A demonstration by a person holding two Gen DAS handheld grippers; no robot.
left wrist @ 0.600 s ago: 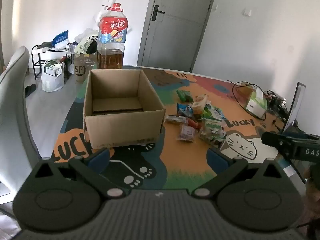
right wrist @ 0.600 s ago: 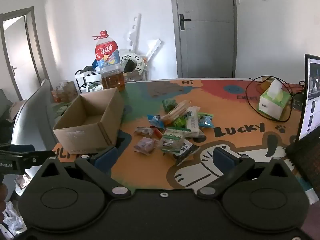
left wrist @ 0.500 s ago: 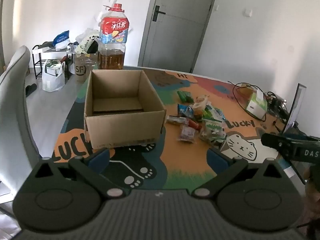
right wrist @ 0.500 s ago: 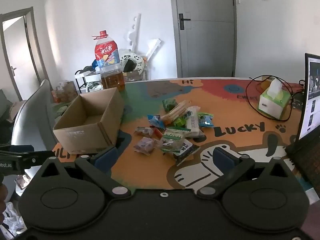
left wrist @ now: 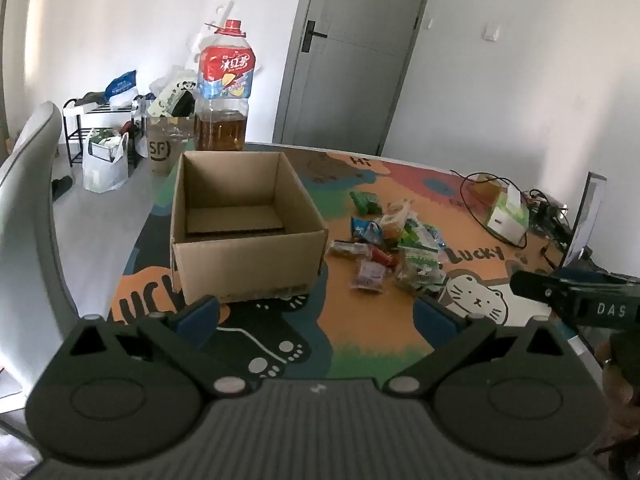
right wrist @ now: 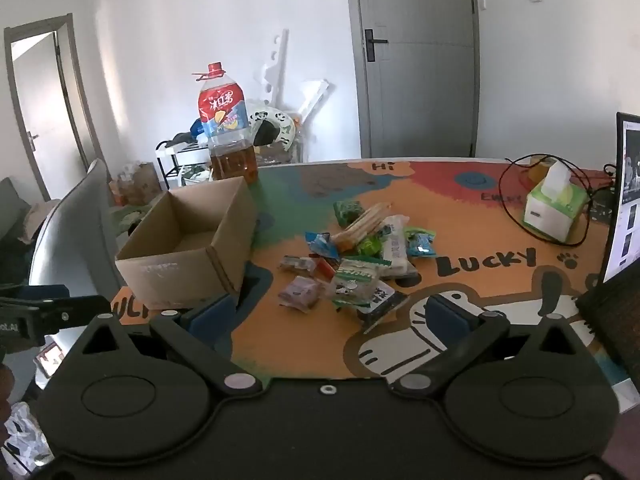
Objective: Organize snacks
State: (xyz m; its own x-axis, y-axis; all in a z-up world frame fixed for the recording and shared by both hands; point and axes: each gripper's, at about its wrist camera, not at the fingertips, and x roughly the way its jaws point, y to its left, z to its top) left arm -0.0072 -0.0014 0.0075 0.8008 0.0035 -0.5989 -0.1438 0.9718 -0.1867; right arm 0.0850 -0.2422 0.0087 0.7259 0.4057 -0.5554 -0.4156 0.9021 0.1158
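**Snacks lay loose on the table, both grippers empty**

Snacks (left wrist: pixel 390 250) lay in a loose pile on the cartoon-printed table mat (left wrist: pixel 360 332) in the left wrist view, ahead of the left gripper (left wrist: pixel 316 316) and nearer its right-hand finger (left wrist: pixel 434 314) than its left-hand one. The fingers stood wide apart with nothing between them and touched nothing. An open cardboard box (left wrist: pixel 244 236) sat ahead of the left-hand finger, just beside the pile, with only a flat card sheet visible inside it. A large bottle of amber drink (left wrist: pixel 224 92) stood upright behind the box. Past the right-hand finger, the other gripper's dark body reached in from the picture's right edge.

In the right wrist view, the right gripper (right wrist: pixel 330 314) was also spread wide and held nothing. The snacks (right wrist: pixel 356 256) lay straight ahead between its two fingers, well clear of the pads. The cardboard box (right wrist: pixel 192 252) stood ahead of the left-hand finger (right wrist: pixel 208 316), and the bottle (right wrist: pixel 226 128) stood behind it. A tissue box (right wrist: pixel 554 208), ringed by a black cable, sat far off beyond the right-hand finger, near a screen at the picture's right edge.
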